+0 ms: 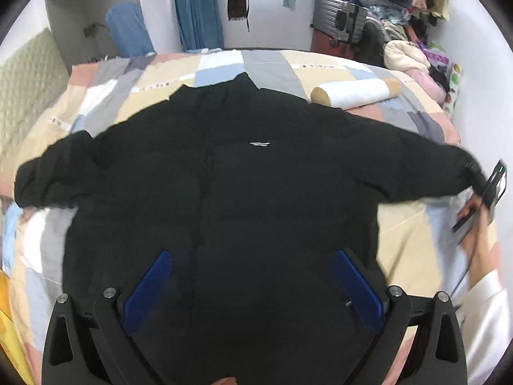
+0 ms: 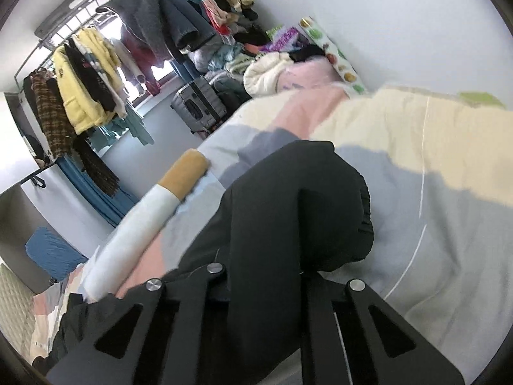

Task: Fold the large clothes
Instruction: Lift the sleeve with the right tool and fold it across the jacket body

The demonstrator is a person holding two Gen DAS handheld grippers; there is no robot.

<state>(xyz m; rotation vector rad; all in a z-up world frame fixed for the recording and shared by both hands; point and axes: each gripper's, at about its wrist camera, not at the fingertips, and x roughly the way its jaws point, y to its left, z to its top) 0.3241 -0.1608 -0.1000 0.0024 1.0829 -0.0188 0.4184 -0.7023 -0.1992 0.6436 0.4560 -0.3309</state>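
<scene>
Fingers first: our left gripper [image 1: 253,284] hangs over the jacket's hem w/ its blue pads [image 1: 149,288] spread wide, nothing btwn them. Our right gripper [image 2: 266,256] is clamped on the cuff [image 2: 336,211] of one sleeve; fabric bunches up around the closed fingers, so the pads themselves are hidden. In the left view that same gripper shows at the far right edge, holding the sleeve end [image 1: 471,173] just off the bedding.

Black jacket [image 1: 224,176] lies front-up, zip closed as far as we can tell, flat on the patchwork quilt [image 1: 416,231], both sleeves stretched out sideways, collar pointing away from us. Other sleeve [image 1: 48,179] rests flat on the quilt, untouched.

Progress, as we judge it: spread-out stage is done, no fold made yet. Right sleeve looks abt to be brought across the chest; then left sleeve, then body folds remain, i.e. most of the job is still ahead.

Further back: cigarette-shaped bolster [image 1: 356,91] just beyond the shoulder, not touching it. Past the bed, a grey suitcase [image 1: 340,19] and heaps of clothes [image 1: 407,48] by the wall.
</scene>
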